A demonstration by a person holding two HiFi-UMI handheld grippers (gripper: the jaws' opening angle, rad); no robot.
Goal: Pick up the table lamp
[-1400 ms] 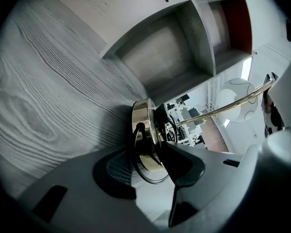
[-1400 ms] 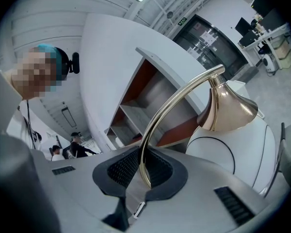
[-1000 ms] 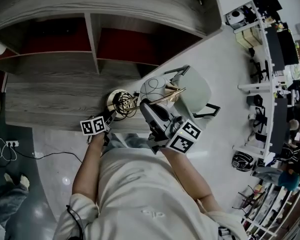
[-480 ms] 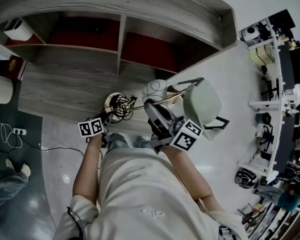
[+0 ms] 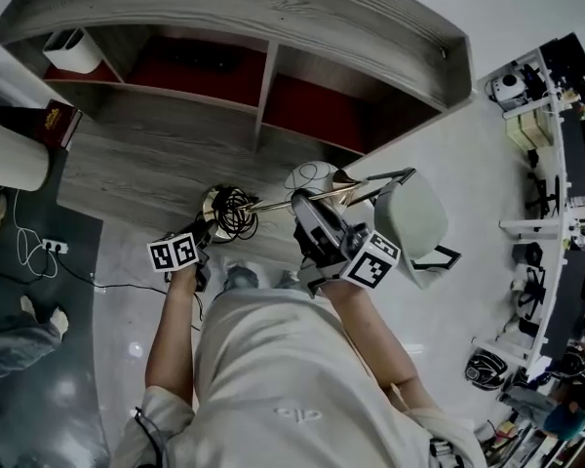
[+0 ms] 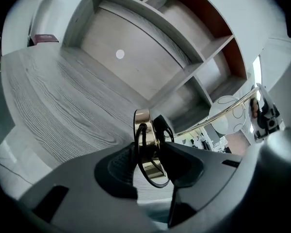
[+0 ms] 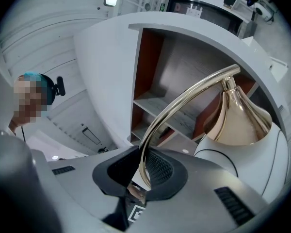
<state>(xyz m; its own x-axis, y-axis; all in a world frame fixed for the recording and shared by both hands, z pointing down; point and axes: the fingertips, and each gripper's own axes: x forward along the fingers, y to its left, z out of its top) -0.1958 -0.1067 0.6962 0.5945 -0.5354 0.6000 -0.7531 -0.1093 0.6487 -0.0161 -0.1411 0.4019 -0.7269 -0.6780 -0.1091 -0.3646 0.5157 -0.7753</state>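
The table lamp has a round gold base [image 5: 217, 201] wrapped in black cord [image 5: 238, 213], a thin curved gold arm [image 5: 278, 202] and a white globe shade [image 5: 312, 177]. It is held tilted over the desk's front edge. My left gripper [image 5: 207, 225] has the base's rim [image 6: 144, 125] and the cord between its jaws, which are closing on them [image 6: 150, 161]. My right gripper [image 5: 303, 206] is shut on the curved arm [image 7: 184, 101], with the gold cone [image 7: 237, 115] and globe just beyond its jaws [image 7: 143, 171].
A grey wooden desk [image 5: 127, 169] carries a hutch with red-backed cubbies [image 5: 312, 105] and a white box [image 5: 68, 53]. A pale green chair [image 5: 414, 220] stands at the right. A power strip and cable [image 5: 49, 247] lie on the floor at the left. A person [image 7: 31, 96] stands beyond.
Both grippers have carried the lamp to the left along the desk's front edge, and the hutch now sits further right in the head view. Both grips look unchanged.
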